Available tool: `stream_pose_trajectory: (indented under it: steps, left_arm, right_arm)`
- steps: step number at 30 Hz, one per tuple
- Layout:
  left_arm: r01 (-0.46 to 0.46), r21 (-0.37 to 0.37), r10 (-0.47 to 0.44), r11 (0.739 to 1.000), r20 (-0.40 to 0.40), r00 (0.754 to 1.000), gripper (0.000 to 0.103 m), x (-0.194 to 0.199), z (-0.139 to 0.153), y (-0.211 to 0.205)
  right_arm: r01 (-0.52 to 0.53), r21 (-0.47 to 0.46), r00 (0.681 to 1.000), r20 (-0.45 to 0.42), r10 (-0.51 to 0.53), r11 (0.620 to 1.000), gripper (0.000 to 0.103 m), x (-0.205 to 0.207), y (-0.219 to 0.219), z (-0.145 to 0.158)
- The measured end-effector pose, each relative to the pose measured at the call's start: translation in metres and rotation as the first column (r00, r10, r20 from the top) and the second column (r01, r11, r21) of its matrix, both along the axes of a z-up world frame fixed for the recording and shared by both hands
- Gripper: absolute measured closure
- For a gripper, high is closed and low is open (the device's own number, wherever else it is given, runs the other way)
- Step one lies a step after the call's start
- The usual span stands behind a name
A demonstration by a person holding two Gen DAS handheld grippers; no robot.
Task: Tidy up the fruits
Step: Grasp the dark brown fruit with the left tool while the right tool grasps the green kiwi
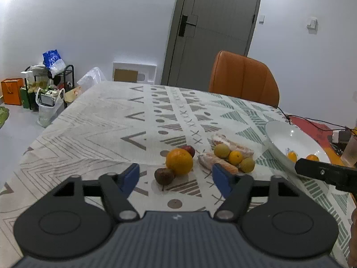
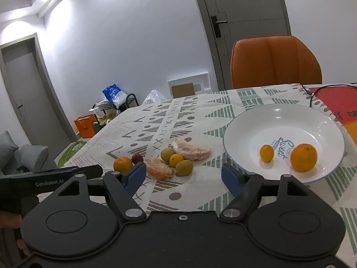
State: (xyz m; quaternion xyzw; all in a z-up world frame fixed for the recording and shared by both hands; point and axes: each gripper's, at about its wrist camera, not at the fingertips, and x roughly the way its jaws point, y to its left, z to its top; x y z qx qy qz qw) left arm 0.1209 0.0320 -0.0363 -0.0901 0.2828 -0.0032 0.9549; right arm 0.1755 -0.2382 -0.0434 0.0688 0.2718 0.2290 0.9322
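Note:
A large orange [image 1: 179, 161] lies on the patterned cloth with a dark passion fruit [image 1: 164, 176] in front and a red plum [image 1: 189, 150] behind. To the right lie two peeled pomelo pieces [image 1: 232, 145], two green limes [image 1: 221, 150] and a small orange [image 1: 235, 157]. My left gripper [image 1: 175, 177] is open and empty, just short of the large orange. The white plate [image 2: 245, 131] holds an orange [image 2: 303, 157] and a small orange [image 2: 266, 153]. My right gripper [image 2: 184, 176] is open and empty, between the fruit pile and the plate.
An orange chair [image 2: 275, 61] stands at the table's far side. A black cable [image 2: 312, 93] runs over a red mat at the right. A glass [image 1: 350, 149] stands at the far right. Bags and a rack [image 1: 49, 84] stand on the floor at the left.

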Motion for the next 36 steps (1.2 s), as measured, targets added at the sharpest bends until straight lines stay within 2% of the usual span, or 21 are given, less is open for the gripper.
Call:
stream_pose_trajectory:
  steps: [2, 6, 9, 15, 18, 20, 24, 36]
  left_arm:
    - [0.002, -0.009, -0.002, 1.000, -0.012, 1.000, 0.043, 0.004, -0.004, 0.002]
    - [0.006, -0.013, -0.006, 1.000, -0.032, 0.999, 0.046, 0.013, -0.012, 0.002]
    - [0.003, -0.016, -0.004, 1.000, -0.039, 0.999, 0.048, 0.019, -0.017, 0.004]
    - [0.000, -0.015, -0.001, 1.000, -0.065, 0.998, 0.057, 0.031, -0.026, 0.007]
    - [0.007, -0.024, -0.009, 1.000, -0.081, 0.997, 0.068, 0.036, -0.032, 0.009]
    - [0.001, -0.027, -0.004, 1.000, -0.086, 0.996, 0.080, 0.038, -0.034, 0.010]
    - [-0.017, -0.034, 0.015, 0.999, -0.070, 0.997, 0.080, 0.036, -0.027, 0.014]
    - [-0.031, -0.038, 0.029, 0.999, -0.055, 0.998, 0.080, 0.032, -0.018, 0.029]
  right_arm:
    - [-0.002, -0.006, 1.000, -0.010, 0.002, 1.000, 0.035, 0.004, 0.002, -0.003]
    - [-0.008, -0.010, 0.999, -0.037, 0.008, 1.000, 0.042, 0.013, 0.005, -0.009]
    - [-0.017, -0.021, 0.999, -0.052, 0.016, 1.000, 0.045, 0.019, 0.009, -0.014]
    - [-0.031, -0.024, 0.997, -0.073, 0.029, 0.999, 0.048, 0.031, 0.017, -0.023]
    - [-0.033, -0.025, 0.996, -0.083, 0.031, 0.999, 0.051, 0.037, 0.020, -0.026]
    - [-0.036, -0.027, 0.995, -0.091, 0.034, 0.999, 0.052, 0.041, 0.022, -0.028]
    - [-0.043, -0.022, 0.994, -0.104, 0.040, 0.999, 0.058, 0.046, 0.026, -0.030]
    - [-0.013, -0.079, 0.997, -0.080, 0.006, 0.997, 0.059, 0.056, 0.046, -0.031]
